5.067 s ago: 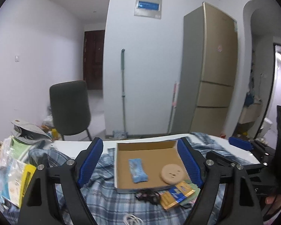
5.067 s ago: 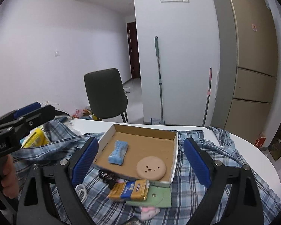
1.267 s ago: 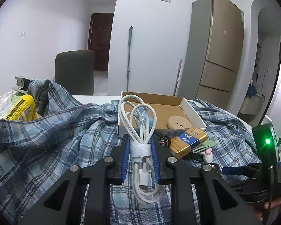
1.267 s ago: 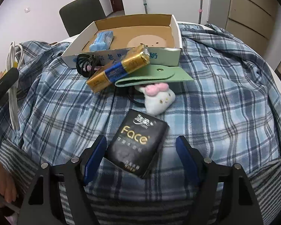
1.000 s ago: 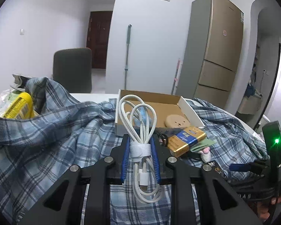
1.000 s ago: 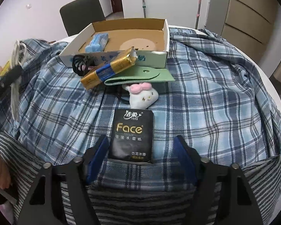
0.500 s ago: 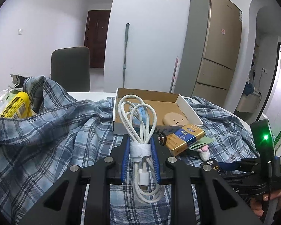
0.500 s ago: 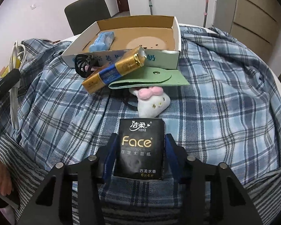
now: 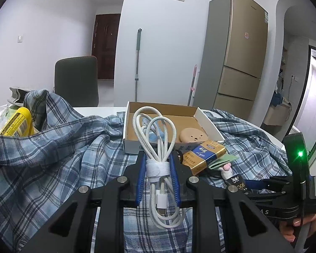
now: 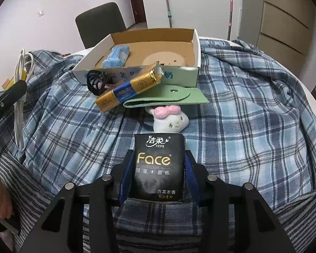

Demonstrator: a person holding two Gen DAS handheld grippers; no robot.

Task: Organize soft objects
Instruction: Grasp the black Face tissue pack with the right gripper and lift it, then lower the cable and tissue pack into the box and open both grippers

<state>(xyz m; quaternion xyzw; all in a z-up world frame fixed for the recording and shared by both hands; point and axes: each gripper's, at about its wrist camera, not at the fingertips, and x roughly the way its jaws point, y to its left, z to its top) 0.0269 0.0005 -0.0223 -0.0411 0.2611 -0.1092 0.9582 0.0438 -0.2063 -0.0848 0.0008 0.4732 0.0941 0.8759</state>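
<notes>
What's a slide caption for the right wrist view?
Right gripper clamps black Face tissue pack on plaid shirt, plush bunny and open cardboard box ahead.

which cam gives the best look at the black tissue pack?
Right wrist. There the black tissue pack fills the centre, label readable, clamped in the right tool. The left wrist view shows only its corner at that tool's tip.

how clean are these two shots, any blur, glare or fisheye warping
Left wrist view: sharp; the white cable in the left gripper is crisp, the fridge bows at the edge, and a green LED flares. Right wrist view: evenly lit, the tissue pack in the right gripper has readable print, the plaid shirt bulges, corners vignette black.
</notes>
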